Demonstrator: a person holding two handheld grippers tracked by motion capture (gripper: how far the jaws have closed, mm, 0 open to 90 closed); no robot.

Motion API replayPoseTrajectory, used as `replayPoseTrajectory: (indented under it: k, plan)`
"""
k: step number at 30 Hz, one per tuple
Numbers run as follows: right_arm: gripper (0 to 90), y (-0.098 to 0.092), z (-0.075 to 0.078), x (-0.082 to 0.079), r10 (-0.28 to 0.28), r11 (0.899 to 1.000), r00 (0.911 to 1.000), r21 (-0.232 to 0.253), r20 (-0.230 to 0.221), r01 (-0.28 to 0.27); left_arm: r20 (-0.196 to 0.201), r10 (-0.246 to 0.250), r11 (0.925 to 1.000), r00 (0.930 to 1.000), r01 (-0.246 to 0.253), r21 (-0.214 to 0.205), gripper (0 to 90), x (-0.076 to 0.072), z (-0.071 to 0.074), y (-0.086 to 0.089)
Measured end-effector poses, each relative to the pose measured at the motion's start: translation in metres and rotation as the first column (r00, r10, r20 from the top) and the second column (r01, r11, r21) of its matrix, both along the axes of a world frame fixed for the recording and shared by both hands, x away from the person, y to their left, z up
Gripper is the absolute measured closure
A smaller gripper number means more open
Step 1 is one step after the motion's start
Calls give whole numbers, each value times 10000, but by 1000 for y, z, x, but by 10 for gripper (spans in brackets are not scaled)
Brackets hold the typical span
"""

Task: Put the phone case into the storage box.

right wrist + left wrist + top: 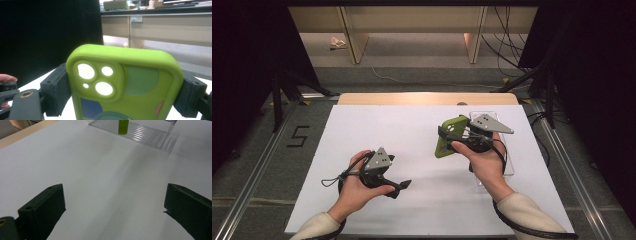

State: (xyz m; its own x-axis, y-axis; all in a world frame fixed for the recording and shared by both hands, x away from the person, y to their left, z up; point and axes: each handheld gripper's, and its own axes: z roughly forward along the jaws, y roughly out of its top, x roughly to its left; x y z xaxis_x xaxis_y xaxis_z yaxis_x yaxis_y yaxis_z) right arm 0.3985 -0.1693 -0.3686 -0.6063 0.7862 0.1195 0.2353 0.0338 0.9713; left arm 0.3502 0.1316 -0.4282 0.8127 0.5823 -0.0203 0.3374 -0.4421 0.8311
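Right claw [122,92] clamps green phone case [125,82] across its long edges. Likely light, soft, rubbery, grippy. Left claw [113,212] released, empty.

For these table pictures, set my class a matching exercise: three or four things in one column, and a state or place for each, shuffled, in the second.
Things:
1. left gripper
2. right gripper
3. green phone case
4. clear tray

States or places:
A. lies on the white sheet, at its right side
B. held up, camera cut-outs showing
C. fingers wide apart, nothing between
D. fingers clamped on a thing's two edges

Pairs: 1-C, 2-D, 3-B, 4-A
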Motion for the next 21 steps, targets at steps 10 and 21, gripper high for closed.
replayPoseTrajectory:
  k: [10, 21]
  plan:
    - [172, -8, 4, 3, -192, 9998, 9998, 64, 63, 192, 133, 93, 10000, 9999, -93, 7, 20, 3, -2, 14]
    - [172, -18, 10, 5, -471, 9987, 9988, 192, 158, 468, 320, 553, 9984, 9980, -556, 83, 18, 8, -5, 29]
